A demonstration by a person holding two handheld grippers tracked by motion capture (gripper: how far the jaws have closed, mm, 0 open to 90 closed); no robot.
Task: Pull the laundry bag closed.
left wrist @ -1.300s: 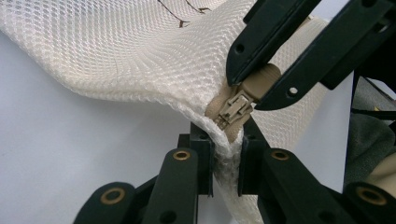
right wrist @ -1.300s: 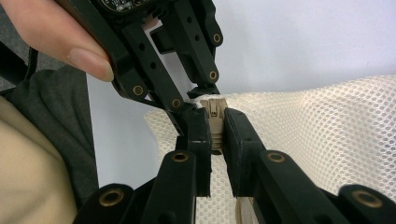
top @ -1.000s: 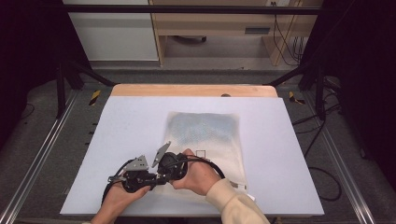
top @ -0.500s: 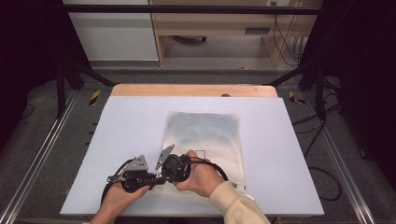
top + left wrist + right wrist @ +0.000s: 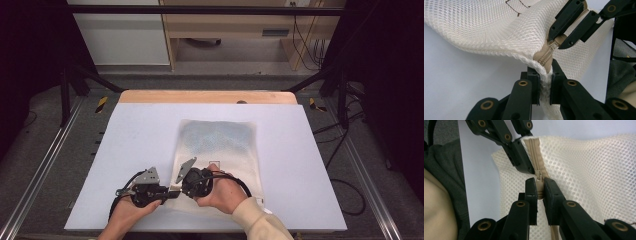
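The cream mesh bag (image 5: 220,150) lies flat on the white table (image 5: 135,130), a little right of the middle, with its near edge at your hands and a faint bluish patch showing through its far half. Along that near edge runs the beige zipper (image 5: 546,56), and both of your grippers meet there. Your left gripper (image 5: 545,82) is clenched on the bag's corner seam, right at the end of the zipper tape, so the mesh bunches up between its pads and lifts off the table. Your right gripper (image 5: 539,192) is clamped on the zipper pull (image 5: 539,185), just beside the left one, the two sets of black jaws nearly touching tip to tip. In the high view your left hand (image 5: 127,212) sits at the bag's near left corner and your right hand (image 5: 225,192) rests on the mesh itself, cream sleeve (image 5: 257,222) trailing back toward the table's near edge.
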